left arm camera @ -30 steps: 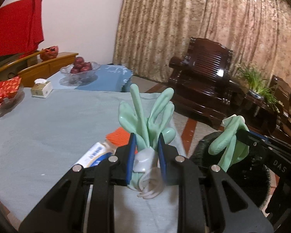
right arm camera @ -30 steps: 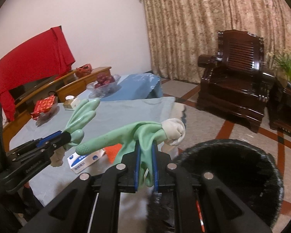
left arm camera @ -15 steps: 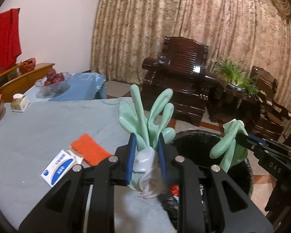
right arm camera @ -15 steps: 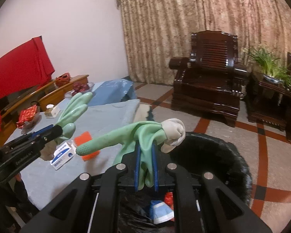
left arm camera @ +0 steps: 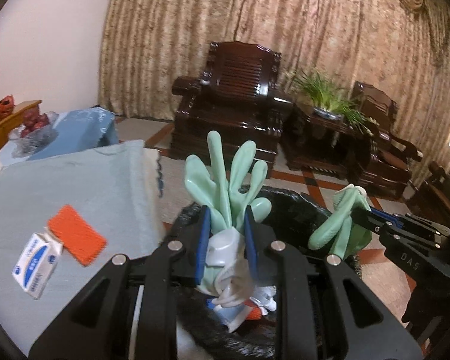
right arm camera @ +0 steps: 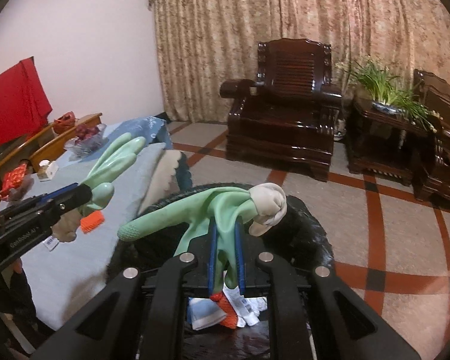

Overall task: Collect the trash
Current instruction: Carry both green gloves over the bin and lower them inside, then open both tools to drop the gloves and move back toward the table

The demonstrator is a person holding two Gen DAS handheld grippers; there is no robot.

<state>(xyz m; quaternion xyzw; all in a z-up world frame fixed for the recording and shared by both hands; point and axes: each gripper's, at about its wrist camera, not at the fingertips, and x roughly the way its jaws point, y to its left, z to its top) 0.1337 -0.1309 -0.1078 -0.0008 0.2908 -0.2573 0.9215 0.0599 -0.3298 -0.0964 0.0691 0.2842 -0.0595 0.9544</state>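
The left gripper (left arm camera: pixel 226 225) is clamped on a pale green rubber glove (left arm camera: pixel 228 180), whose fingers stand up above the blue pads while its whitish cuff hangs below them. The right gripper (right arm camera: pixel 226 252) is clenched on a second green glove (right arm camera: pixel 201 213), which drapes over the pads with its rolled cuff bunched to the right. Both gloves hang over the black trash bin (right arm camera: pixel 312 228), which sits just beside the corner of the desk (left arm camera: pixel 75 180). Inside the bin lie white, blue and orange scraps (right arm camera: pixel 228 309). On the desk, well to the left of the bin, an orange sponge (left arm camera: pixel 76 234) lies touching a small white and blue carton (left arm camera: pixel 34 265).
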